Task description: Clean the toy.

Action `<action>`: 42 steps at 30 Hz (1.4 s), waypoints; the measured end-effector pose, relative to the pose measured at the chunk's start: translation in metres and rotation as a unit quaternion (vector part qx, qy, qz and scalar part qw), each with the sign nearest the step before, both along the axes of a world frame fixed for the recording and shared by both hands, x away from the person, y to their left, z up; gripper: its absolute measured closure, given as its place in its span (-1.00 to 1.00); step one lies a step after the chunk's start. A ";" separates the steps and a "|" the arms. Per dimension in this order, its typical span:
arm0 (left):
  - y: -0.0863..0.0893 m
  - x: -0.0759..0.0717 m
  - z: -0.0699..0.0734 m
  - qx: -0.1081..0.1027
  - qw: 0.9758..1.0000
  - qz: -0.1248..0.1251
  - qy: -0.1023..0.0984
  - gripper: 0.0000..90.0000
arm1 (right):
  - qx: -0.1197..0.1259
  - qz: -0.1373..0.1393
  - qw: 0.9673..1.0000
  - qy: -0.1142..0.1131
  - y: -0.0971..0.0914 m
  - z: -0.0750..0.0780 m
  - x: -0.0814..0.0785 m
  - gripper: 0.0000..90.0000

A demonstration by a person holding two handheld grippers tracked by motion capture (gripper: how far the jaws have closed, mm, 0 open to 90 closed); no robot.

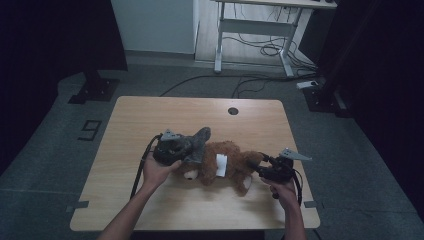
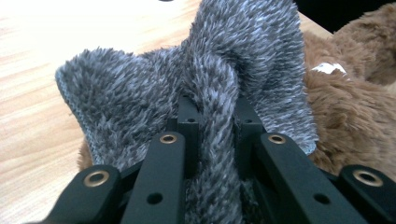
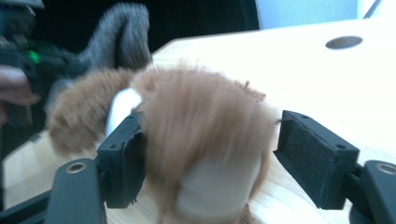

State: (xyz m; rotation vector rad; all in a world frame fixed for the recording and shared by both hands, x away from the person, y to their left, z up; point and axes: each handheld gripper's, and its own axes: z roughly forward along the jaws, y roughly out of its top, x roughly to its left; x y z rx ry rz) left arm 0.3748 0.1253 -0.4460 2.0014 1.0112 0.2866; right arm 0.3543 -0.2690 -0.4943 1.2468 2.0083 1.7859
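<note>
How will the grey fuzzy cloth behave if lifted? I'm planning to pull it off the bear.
Probably floppy: the grey fuzzy cloth bunches into folds between the left gripper. Likely light, and its pile may cling to the brown teddy bear.

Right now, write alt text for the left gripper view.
Two black jaws pinch a fold of fuzzy grey cloth from below. A brown plush toy with a white tag lies behind it to the right, on a pale wooden table.

The teddy's foot between my right jaws is smeared with blur. The grey cloth hides my left pads and the bear's head.
</note>
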 end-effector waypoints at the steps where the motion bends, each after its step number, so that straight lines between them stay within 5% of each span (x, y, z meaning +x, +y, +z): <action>1: 0.000 -0.003 -0.001 0.001 1.000 -0.001 -0.001 0.72 | 0.002 -0.002 1.000 0.000 -0.001 0.002 -0.001 -0.44; 8: 0.004 -0.018 -0.009 -0.013 1.000 -0.016 0.001 0.72 | -0.020 -0.003 1.000 0.007 0.002 0.005 -0.002 -0.52; 16: 0.016 -0.047 -0.022 -0.025 0.999 -0.032 -0.002 0.72 | -0.039 0.050 0.998 0.004 0.021 0.011 -0.005 -0.58; 20: 0.020 -0.059 -0.028 -0.026 0.999 -0.040 -0.002 0.72 | -0.084 0.091 0.992 0.035 0.046 -0.004 -0.001 -0.69; 28: 0.026 -0.070 -0.039 -0.034 0.998 -0.044 0.003 0.73 | -0.114 0.151 0.979 0.078 0.081 -0.029 0.001 -0.57; 33: 0.021 -0.067 -0.039 -0.028 0.999 -0.039 -0.007 0.73 | -0.128 0.134 0.981 0.062 0.085 -0.031 0.002 -0.11; 42: -0.010 -0.022 -0.036 -0.031 0.999 -0.026 -0.010 0.72 | -0.118 0.049 0.991 0.036 0.060 -0.033 0.022 0.11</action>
